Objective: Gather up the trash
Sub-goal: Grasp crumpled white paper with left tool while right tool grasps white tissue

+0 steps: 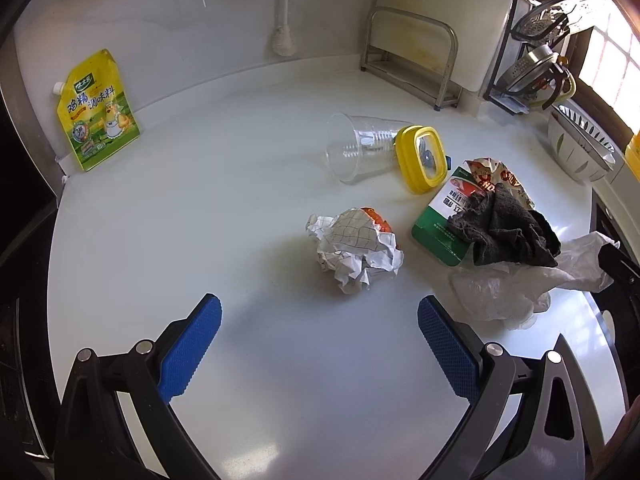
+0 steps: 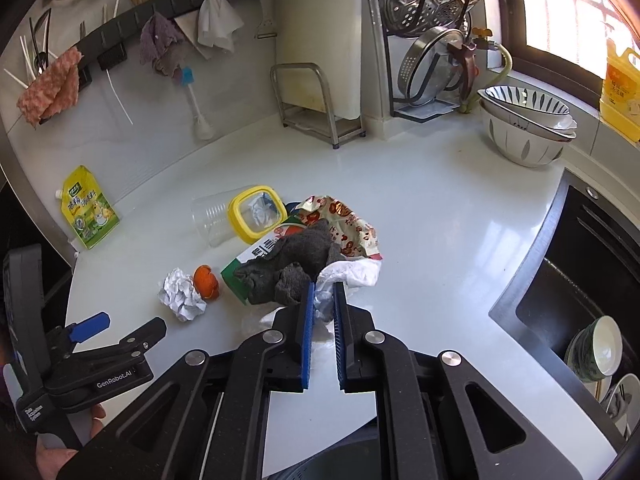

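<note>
I am clamping my right gripper [image 2: 323, 289] on the white plastic bag [image 2: 354, 274], its blue pads pinching the crumpled film at the near edge of the trash pile. My left gripper [image 1: 319, 309] is hanging spread wide over the white counter [image 1: 240, 184], holding nothing, with the crumpled paper ball [image 1: 354, 250] lying just beyond its fingertips. A dark grey rag [image 2: 284, 268] is draping over a green-and-white packet [image 2: 240, 268] just left of the bag. Farther off, a clear plastic cup [image 1: 360, 148] is lying on its side against a yellow-rimmed lid [image 1: 422, 158].
</note>
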### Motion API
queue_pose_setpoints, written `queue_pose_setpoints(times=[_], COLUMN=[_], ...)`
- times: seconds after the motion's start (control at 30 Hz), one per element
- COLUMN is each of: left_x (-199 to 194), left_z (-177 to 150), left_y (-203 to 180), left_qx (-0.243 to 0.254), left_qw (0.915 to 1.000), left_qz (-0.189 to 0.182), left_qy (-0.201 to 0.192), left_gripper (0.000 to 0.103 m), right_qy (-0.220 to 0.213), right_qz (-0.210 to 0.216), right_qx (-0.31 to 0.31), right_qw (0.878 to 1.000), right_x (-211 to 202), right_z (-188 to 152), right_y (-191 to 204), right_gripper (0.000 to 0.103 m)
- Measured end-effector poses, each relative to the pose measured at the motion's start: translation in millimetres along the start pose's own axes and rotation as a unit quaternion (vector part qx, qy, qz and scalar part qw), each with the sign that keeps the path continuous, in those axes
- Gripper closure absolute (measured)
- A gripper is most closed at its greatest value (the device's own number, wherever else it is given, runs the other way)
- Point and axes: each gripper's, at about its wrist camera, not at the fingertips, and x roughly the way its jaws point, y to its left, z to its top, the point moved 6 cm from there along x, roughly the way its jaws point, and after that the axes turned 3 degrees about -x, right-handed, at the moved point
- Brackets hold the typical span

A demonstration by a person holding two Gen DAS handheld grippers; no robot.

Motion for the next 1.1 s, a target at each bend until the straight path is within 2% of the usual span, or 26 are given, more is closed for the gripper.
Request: queue_pose_setpoints(times=[0.2,0.5,0.57,0.6,0.67,0.7,0.73,0.83,0.87,1.1], left_x=[15.9,42.7,46.4,47.7,50.8,52.2,52.8,45.8,42.8,18.9], left_z=[5.2,17.9,20.0,20.6,21.0,20.5,19.9,18.5,18.1,16.9], left_y=[-4.5,-7.5,-9.6,-9.9,-10.6,-10.5,-10.5,-9.4,-9.7,-7.3], left_qx=[-0.001,-0.007,-0.007,-0.006,-0.004,-0.003,-0.001,0.004,0.007,0.012], left_qw=[1.0000,0.9999,0.9999,0.9999,1.0000,1.0000,0.9999,1.0000,1.0000,0.9999], left_qz=[0.000,0.010,0.010,0.011,0.009,0.008,0.008,0.002,0.001,-0.001], left_qy=[-0.001,-0.006,-0.007,-0.007,0.000,0.004,0.008,0.006,0.004,0.000], left_gripper=[0.006,0.007,0.009,0.012,0.036,0.041,0.051,0.065,0.076,0.082], right_qy=[-0.013,0.003,0.006,0.008,0.011,0.012,0.013,0.014,0.014,-0.002], right_qz=[-0.004,-0.002,0.000,0.001,0.001,0.001,0.001,0.002,0.002,0.003], right_qx=[0.028,0.042,0.044,0.044,0.042,0.042,0.042,0.045,0.045,0.034], right_qw=[1.000,0.999,0.999,0.999,0.999,0.999,0.999,0.999,0.999,0.999], right_x=[-14.0,-14.2,-14.9,-14.9,-14.5,-14.7,-15.0,-16.2,-17.1,-33.4], right_z=[2.1,-17.1,-21.1,-22.8,-25.7,-26.9,-28.0,-29.3,-28.8,-13.5], right_y=[-20.8,-26.4,-27.3,-27.5,-27.3,-27.2,-27.6,-28.8,-29.2,-29.8], right_gripper=[0.095,0.095,0.095,0.095,0.095,0.095,0.095,0.095,0.095,0.096])
